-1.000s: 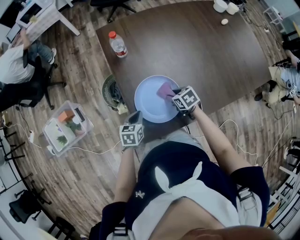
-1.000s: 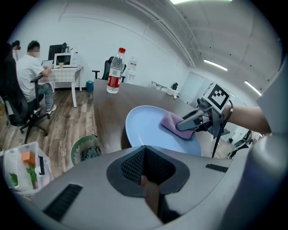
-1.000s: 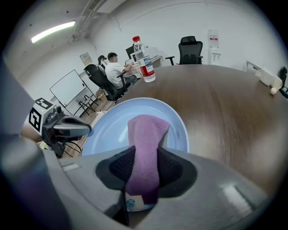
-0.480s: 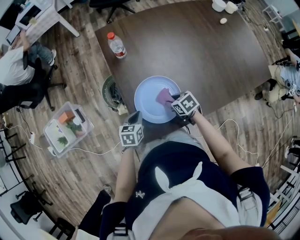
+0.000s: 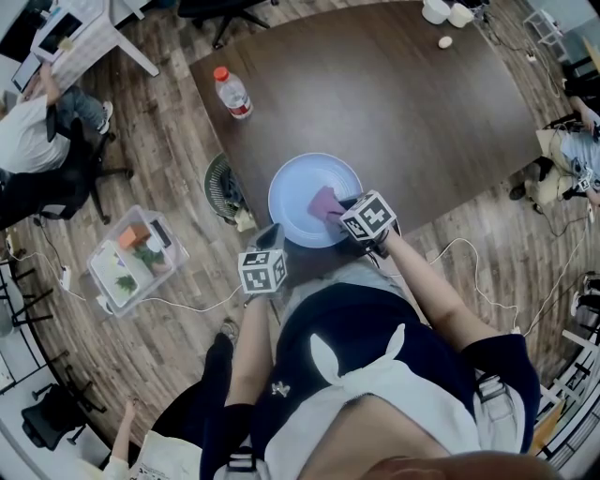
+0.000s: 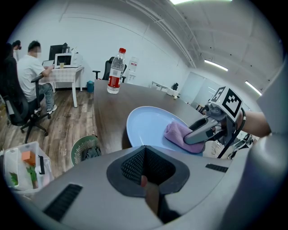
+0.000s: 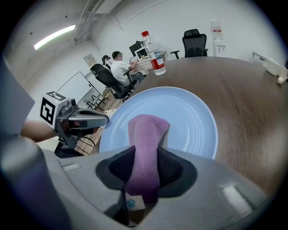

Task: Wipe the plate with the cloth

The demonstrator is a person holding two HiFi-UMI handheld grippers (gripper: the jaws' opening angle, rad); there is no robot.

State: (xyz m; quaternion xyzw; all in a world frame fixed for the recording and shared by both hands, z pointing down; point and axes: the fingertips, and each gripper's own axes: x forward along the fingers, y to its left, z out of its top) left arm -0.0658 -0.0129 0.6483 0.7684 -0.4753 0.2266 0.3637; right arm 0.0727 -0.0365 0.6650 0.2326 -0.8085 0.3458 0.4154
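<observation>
A light blue plate (image 5: 298, 187) lies on the dark wooden table (image 5: 394, 103) near its front edge. My right gripper (image 5: 342, 210) is shut on a purple cloth (image 5: 325, 201), which rests on the plate's right half. In the right gripper view the cloth (image 7: 147, 134) runs from between the jaws out onto the plate (image 7: 189, 112). My left gripper (image 5: 272, 234) hovers just off the plate's near-left rim, jaws shut with nothing in them. Seen from the left gripper view, the plate (image 6: 144, 128) is ahead, with the cloth (image 6: 180, 134) under the right gripper (image 6: 198, 134).
A water bottle (image 5: 233, 92) stands at the table's far left, white cups (image 5: 450, 13) at the far end. On the floor to the left are a green basket (image 5: 221, 183) and a clear plastic box (image 5: 131, 255). A person (image 5: 202, 412) walks by at lower left.
The right gripper has dragged the cloth across the plate toward me. The left gripper has stayed put. A person has walked into view at lower left.
</observation>
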